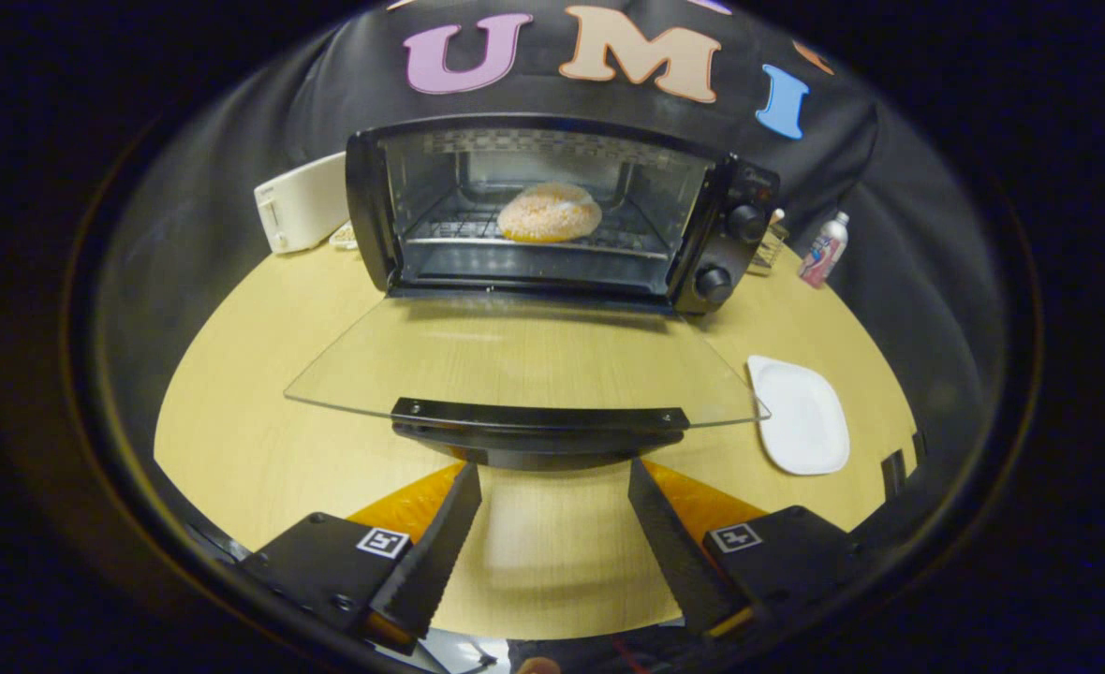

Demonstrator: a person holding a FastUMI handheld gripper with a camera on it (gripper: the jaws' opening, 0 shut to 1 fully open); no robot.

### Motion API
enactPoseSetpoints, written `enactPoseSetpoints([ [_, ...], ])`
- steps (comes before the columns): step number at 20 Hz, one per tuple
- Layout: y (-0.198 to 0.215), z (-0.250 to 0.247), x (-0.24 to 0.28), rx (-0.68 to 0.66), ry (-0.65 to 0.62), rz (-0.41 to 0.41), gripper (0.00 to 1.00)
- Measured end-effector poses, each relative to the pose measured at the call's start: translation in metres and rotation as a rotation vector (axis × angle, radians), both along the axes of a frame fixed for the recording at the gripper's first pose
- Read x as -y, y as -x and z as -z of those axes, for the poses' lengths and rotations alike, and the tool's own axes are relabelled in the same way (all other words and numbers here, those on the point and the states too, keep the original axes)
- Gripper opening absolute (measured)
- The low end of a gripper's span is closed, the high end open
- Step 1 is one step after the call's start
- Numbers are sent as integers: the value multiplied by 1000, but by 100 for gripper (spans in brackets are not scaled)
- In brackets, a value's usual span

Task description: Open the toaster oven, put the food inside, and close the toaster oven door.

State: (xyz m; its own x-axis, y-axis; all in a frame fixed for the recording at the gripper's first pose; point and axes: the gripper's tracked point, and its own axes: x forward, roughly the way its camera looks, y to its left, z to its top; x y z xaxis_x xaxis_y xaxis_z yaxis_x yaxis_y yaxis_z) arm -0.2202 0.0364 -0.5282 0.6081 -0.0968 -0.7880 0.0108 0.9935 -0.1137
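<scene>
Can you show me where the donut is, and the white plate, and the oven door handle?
donut [549, 212]: gripper view, middle of its top.
white plate [801, 415]: gripper view, its bare middle.
door handle [538, 418]: gripper view, middle of the bar, ahead of the open tool [554, 505].

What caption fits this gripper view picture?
Open gripper faces the black toaster oven, glass door down, round bun on its rack.

I see a black toaster oven [552, 211] holding a pale golden, speckled bun [549, 212], its clear glass door [515, 360] edged by a black handle [538, 421]. The desk [234, 440] is light yellow wood grain; on it sits a white plate [801, 417].
</scene>
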Motion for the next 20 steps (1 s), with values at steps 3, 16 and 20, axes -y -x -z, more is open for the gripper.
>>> enactPoseSetpoints([
  [3,-15,-17,2,49,-1,-1,100],
  [16,-132,-75,6,219,-15,21,100],
  [20,-148,-79,10,235,-34,55,100],
])
